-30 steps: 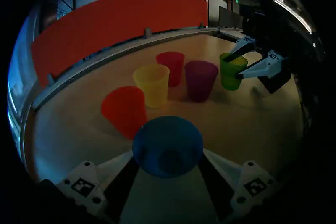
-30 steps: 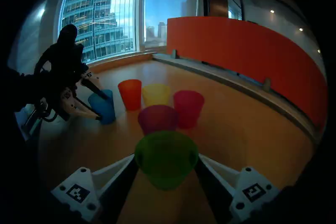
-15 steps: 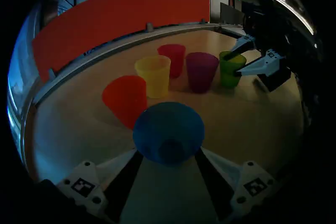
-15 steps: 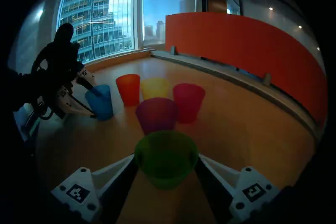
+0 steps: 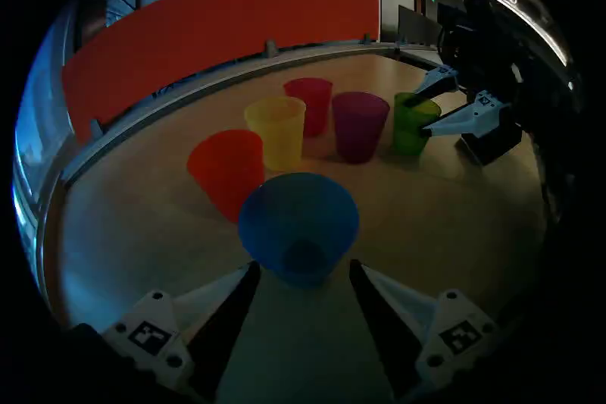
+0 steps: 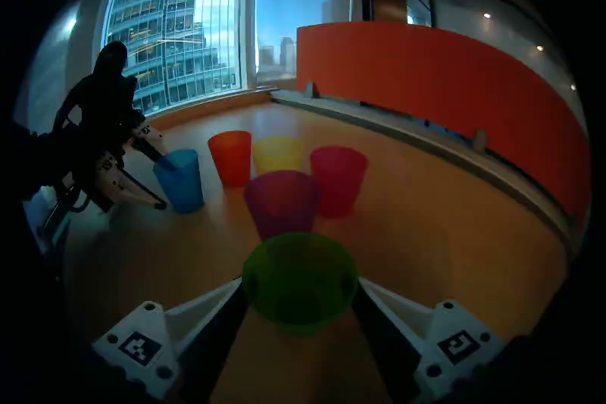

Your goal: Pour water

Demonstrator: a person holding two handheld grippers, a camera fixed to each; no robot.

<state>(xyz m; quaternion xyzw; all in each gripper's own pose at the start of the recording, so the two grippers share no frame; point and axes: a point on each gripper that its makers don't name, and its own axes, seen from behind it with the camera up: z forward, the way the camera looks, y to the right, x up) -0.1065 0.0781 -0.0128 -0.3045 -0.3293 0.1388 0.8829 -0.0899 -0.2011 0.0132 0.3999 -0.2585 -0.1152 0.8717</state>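
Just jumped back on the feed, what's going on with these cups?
The right gripper has its tongs closed on the green cup, standing on the wooden table. The left gripper has its tongs open, flanking the blue cup with gaps either side. An orange cup, yellow cup, red cup and purple cup stand between them. No pouring yet.

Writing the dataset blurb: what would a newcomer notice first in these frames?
The cluster of bright cups on the wooden table: orange cup, yellow cup, red cup and purple cup at the centre. A green cup sits between the fingers of the right gripper, a blue cup between those of the left gripper. Behind them runs a long orange wall panel.
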